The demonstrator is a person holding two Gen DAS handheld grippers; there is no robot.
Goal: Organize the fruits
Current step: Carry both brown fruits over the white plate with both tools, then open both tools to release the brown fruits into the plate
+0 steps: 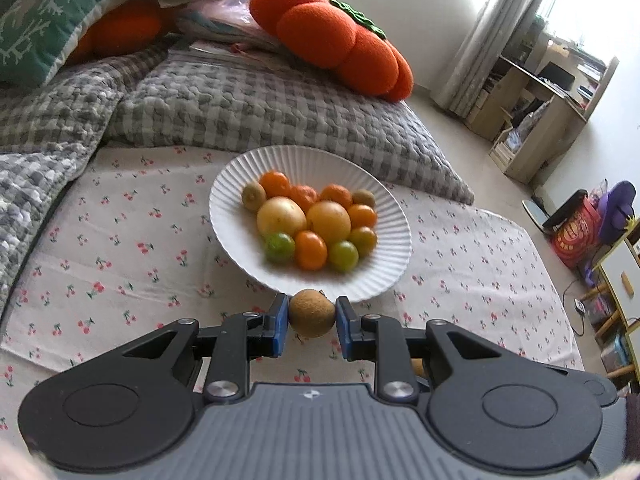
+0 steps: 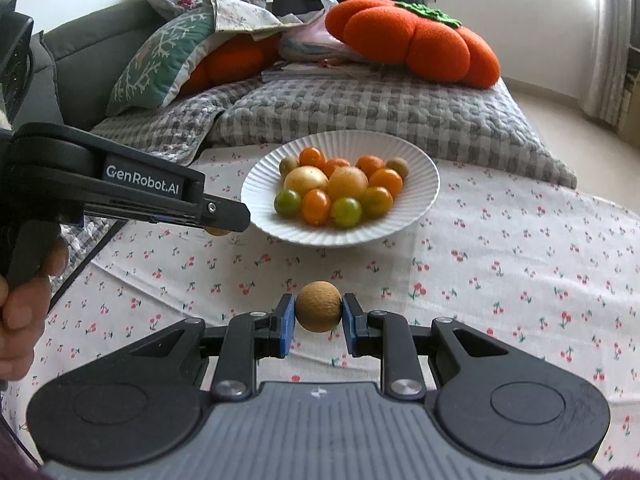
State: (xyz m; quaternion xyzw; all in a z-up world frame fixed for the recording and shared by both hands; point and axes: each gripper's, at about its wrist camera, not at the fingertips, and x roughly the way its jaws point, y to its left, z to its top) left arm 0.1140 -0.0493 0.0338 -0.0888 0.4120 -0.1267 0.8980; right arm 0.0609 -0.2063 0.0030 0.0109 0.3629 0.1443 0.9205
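Plate (image 2: 416, 184) at 12 o'clock holds most fruit. Left gripper (image 1: 311, 321) and right gripper (image 2: 318, 316) each clamp a brown fruit, both judged undelivered

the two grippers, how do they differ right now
The left gripper holds its brown fruit right at the white plate's near rim; the right gripper holds its own brown fruit further back, over the cherry-print cloth. Both are shut on similar round fruits.

Right gripper (image 2: 318, 320) clamping brown fruit (image 2: 318, 306), white plate (image 2: 420, 196) beyond, left gripper (image 2: 224, 216) beside
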